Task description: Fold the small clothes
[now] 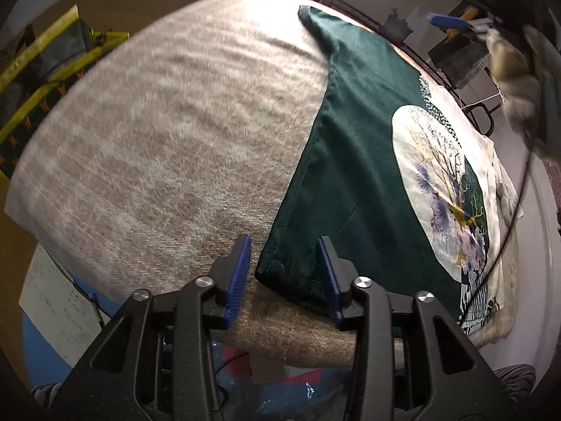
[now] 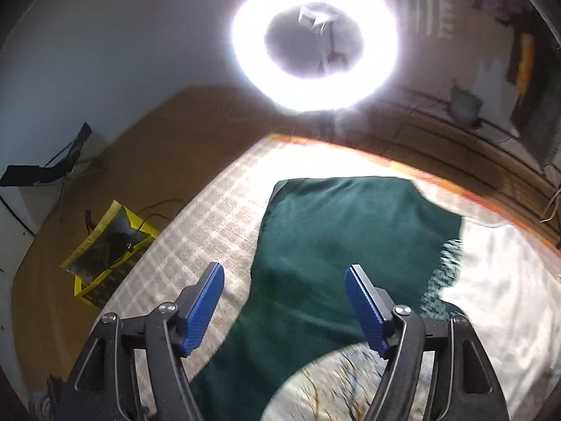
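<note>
A dark green garment [image 1: 354, 161] with a white round print of a tree [image 1: 441, 189] lies flat on a beige checked blanket [image 1: 168, 140]. My left gripper [image 1: 284, 273] is open, its blue pads either side of the garment's near left corner, just above it. In the right wrist view the same green garment [image 2: 336, 245] lies ahead and below. My right gripper [image 2: 284, 307] is open and empty, above the garment's left edge near the print [image 2: 336, 382].
A ring light [image 2: 313, 40] glares beyond the far edge. A yellow-trimmed bag [image 2: 108, 245] lies on the brown floor at the left. White cloth [image 2: 498, 298] lies under the garment at the right. Shelves with clutter [image 1: 455, 45] stand at the far right.
</note>
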### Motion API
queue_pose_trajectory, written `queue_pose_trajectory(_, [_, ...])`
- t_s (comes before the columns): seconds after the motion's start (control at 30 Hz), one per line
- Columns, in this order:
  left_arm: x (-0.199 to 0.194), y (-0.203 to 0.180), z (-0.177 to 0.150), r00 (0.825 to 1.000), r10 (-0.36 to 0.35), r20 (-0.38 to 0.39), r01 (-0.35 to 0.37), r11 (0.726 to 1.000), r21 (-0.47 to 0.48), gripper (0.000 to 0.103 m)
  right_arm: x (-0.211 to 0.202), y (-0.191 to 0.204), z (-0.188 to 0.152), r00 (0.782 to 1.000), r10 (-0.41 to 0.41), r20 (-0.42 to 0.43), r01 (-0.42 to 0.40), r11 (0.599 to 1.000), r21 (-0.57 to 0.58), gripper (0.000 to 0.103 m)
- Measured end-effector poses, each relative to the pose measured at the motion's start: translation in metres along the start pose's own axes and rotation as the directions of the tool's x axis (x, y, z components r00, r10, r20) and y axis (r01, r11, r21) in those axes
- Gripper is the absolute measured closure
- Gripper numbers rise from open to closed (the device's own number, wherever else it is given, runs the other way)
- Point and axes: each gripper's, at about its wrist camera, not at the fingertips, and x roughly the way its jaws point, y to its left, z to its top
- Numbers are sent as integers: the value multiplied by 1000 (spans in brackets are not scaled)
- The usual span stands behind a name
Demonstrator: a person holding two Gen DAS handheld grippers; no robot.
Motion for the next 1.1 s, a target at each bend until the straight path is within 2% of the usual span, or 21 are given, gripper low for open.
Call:
queue_pose_trajectory(0.07, [3,1,1,1000,-10,-4,10,1000,-11,77,28,2,13,999,5,-34,-5,1000,9,34])
queue_pose_trajectory(0.1, [3,1,2,1000,-17,-5,17,1000,-8,88,41,4,18,999,6,-45,-6,1000,6,35])
queue_pose_trajectory(0.17, [7,1,4,999,-46,-19,46,999,-22,95,62,9,26,998,3,-65,-4,1000,-10,36])
queue_pose_trajectory(0.3, [10,1,6,990,-133,-38,132,991,-35,100,109,19,42,994,-9,-108,5,999,-36,40])
queue_pose_trajectory(0.4, [9,-3,8,987,-158,-33,157,987,-39,102,143,22,50,989,-20,-146,15,999,-33,46])
queue_pose_trajectory(0.57, [3,-5,13,983,-184,-4,184,981,-55,102,188,33,58,980,-53,-193,41,997,-67,48])
queue_pose_trajectory(0.67, [3,-5,14,981,-193,-7,193,980,-56,102,209,40,56,971,-87,-223,64,992,-109,53])
queue_pose_trajectory(0.77, [3,-6,13,984,-178,-5,178,983,-44,102,223,42,55,959,-127,-253,94,986,-137,64])
queue_pose_trajectory(0.83, [3,-6,13,984,-177,-5,177,983,-43,102,228,39,53,953,-140,-268,104,984,-144,68])
queue_pose_trajectory(0.87, [3,-6,13,984,-176,-4,175,984,-38,103,228,39,52,954,-144,-263,107,983,-150,74])
queue_pose_trajectory(0.93, [1,-9,12,986,-168,0,168,986,-17,103,227,38,52,953,-159,-257,118,978,-169,97])
queue_pose_trajectory(1.0, [-1,-12,12,988,-157,7,157,988,3,103,223,34,53,954,-159,-253,118,978,-170,101])
queue_pose_trajectory(1.1, [-5,-14,13,988,-156,17,155,988,13,103,211,28,55,964,-141,-226,109,983,-151,102])
